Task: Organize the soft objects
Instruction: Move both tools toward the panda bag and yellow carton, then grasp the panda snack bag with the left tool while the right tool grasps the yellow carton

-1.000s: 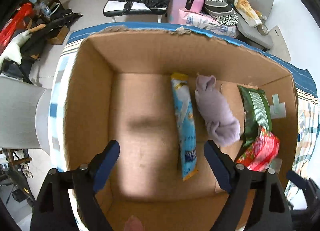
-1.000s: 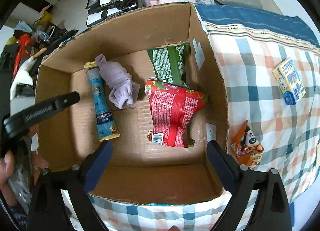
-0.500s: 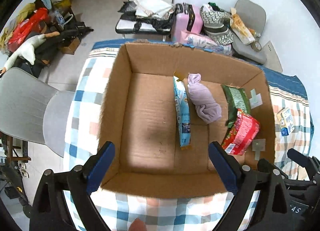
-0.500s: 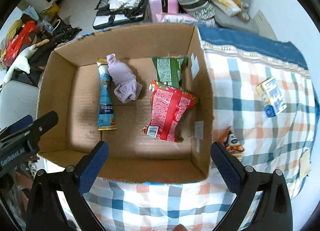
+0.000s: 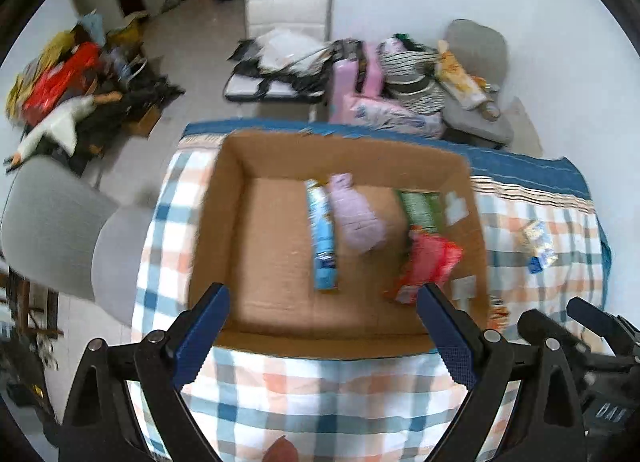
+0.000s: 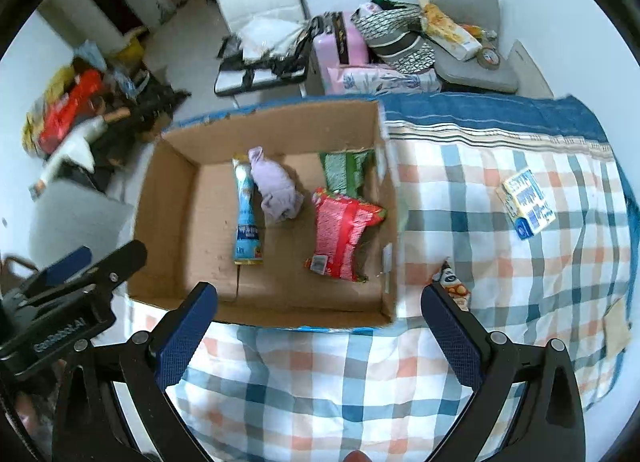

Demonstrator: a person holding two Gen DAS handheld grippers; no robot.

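Both tools hung above the checked bed cover (image 6: 500, 262), the left tool (image 5: 322, 312) and the right tool (image 6: 320, 310) each spread wide and holding nothing. In the cardboard box (image 6: 180, 202) lay a blue tube (image 6: 246, 214), a lilac cloth (image 6: 278, 188), a green packet (image 6: 344, 170) and a red packet (image 6: 340, 234). A small carton (image 6: 528, 202) lay near the bed's right edge.

You see open cardboard box (image 6: 180, 198) on checked cloth. Inside, four soft things lie flat on floor: blue tube pouch (image 6: 245, 214) lengthwise, lilac rolled cloth (image 6: 276, 190) touching its right side, green packet (image 6: 344, 172) near right wall, red crinkled packet (image 6: 340, 232) overlapping green packet's near end. Outside, to your right: yellow-blue carton (image 6: 526, 202) well apart, orange packet (image 6: 454, 288) just beside box.
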